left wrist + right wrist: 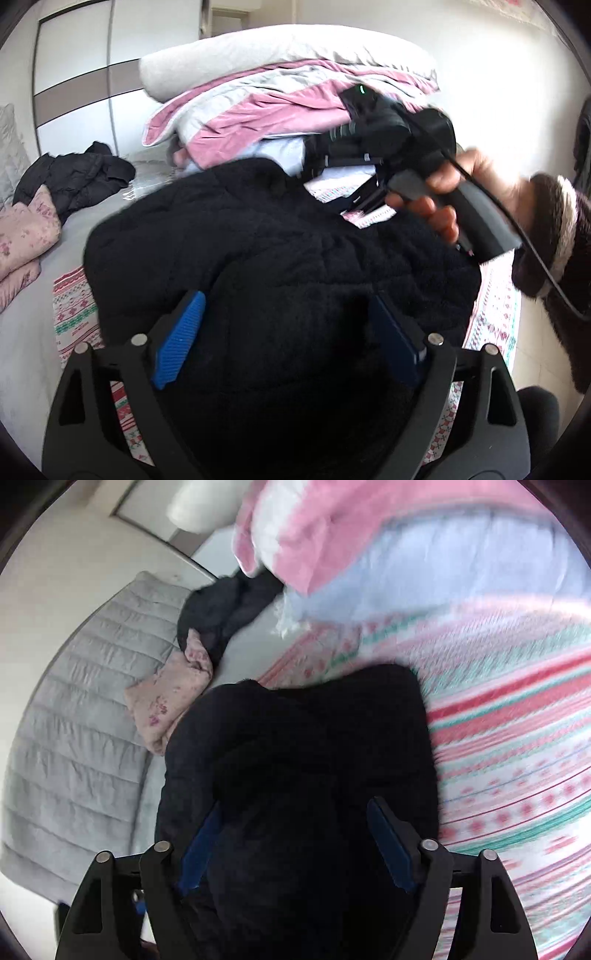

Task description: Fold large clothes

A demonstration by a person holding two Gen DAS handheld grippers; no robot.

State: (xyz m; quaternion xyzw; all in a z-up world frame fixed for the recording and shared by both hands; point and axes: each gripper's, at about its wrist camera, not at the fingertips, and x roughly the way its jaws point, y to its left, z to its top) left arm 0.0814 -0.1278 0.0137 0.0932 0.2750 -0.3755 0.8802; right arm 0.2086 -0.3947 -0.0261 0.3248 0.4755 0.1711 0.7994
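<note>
A big black fluffy garment (pixel 277 240) lies heaped on a striped patterned blanket (pixel 517 738) on the bed. My left gripper (pixel 286 299) stands wide open low over its near part. Black fabric fills the gap, and the left blue pad (pixel 181 339) shows bare. In the right wrist view my right gripper (pixel 293 806) also has its jaws apart over the garment (pixel 303 738). A fold hides part of its left pad (pixel 199 849). A hand (pixel 443 192) holds that tool above the garment's far right edge, blurred.
Folded pink and grey bedding (pixel 277 92) is stacked at the far end of the bed. A second black garment (pixel 81 177) and a pink floral pillow (pixel 26 229) lie at the left. A grey padded headboard (pixel 81 720) is beyond. A cable (pixel 535 266) trails from the right handle.
</note>
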